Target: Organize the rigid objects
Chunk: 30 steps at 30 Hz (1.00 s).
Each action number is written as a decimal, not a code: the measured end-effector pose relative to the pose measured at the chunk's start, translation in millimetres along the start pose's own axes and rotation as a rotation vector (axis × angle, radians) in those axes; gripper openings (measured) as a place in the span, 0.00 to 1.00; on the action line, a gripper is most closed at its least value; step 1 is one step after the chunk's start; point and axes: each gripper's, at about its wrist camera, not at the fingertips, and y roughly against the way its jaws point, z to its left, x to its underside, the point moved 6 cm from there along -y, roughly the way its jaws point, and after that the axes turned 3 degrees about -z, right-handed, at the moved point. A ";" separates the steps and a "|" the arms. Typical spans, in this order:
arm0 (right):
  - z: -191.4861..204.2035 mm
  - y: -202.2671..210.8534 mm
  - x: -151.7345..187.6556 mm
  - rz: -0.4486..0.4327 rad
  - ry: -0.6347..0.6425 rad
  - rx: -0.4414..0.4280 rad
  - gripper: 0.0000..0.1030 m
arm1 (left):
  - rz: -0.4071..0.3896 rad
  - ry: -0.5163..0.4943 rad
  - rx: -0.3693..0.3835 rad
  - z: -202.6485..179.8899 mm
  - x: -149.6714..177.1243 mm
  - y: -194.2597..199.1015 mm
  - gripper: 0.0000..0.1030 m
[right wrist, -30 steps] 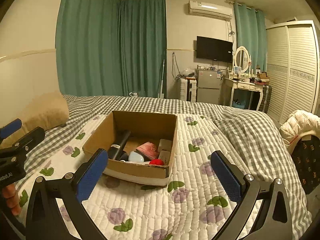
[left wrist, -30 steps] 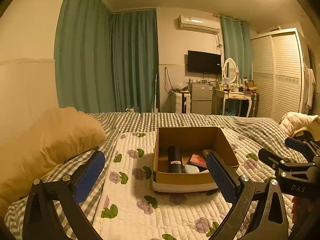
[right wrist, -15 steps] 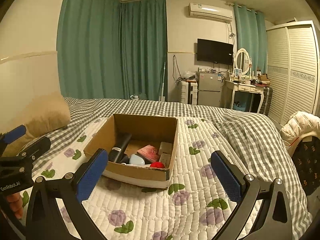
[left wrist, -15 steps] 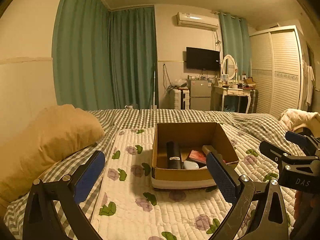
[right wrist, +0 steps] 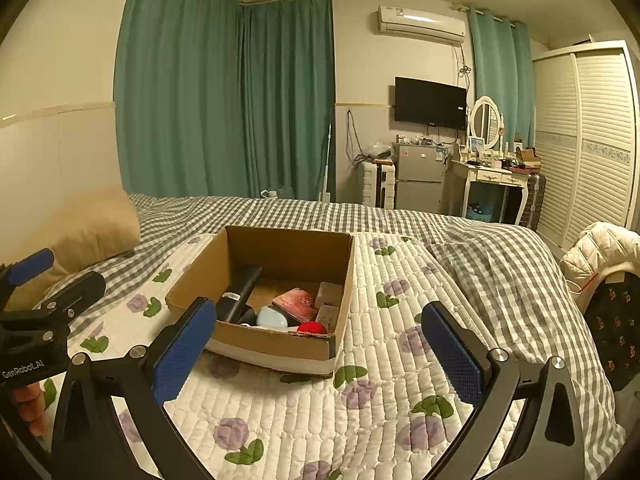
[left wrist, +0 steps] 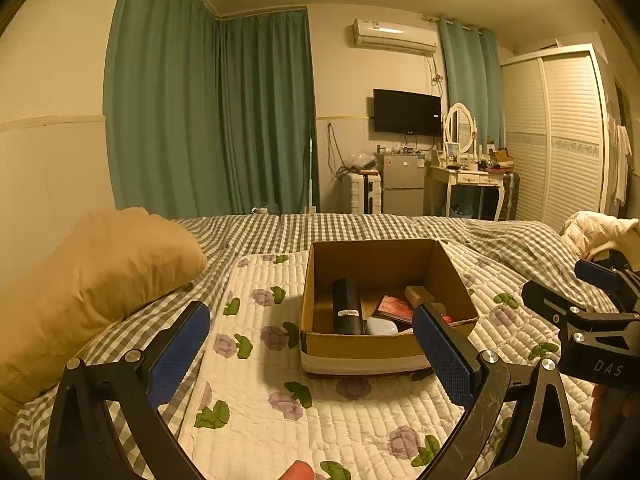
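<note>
One bed fills the lower half of both views: grey-check duvet (right wrist: 500,248) with a white quilted pad (right wrist: 360,408), flower-printed, laid over it. Green curtains (right wrist: 224,100), a wall TV (right wrist: 430,103), small fridge (right wrist: 418,178), dressing table (right wrist: 494,178) and louvred wardrobe (right wrist: 592,140) stand along the far walls.

Cardboard box (left wrist: 360,350) sits open on the pad, ahead of both tools. Inside: black cylinder (left wrist: 347,306), pale blue oval item (right wrist: 272,317), pink-red packet (right wrist: 296,303), red round item (right wrist: 312,327), tan blocks (right wrist: 330,294).

Left gripper (left wrist: 310,354): jaws wide, nothing between them; box lies ahead, right of centre, its near right corner hidden behind the right pad. Right gripper (right wrist: 318,354): jaws wide, empty; box ahead, left of centre, the left pad overlapping the box's near wall.

Tan pillow (left wrist: 92,280) lies left of the box, apart from it. White padded jacket (right wrist: 600,248) at right edge.
</note>
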 end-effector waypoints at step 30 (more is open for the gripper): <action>6.1 -3.5 5.1 0.015 0.019 0.020 1.00 | 0.010 0.000 0.018 4.6 5.8 2.8 1.00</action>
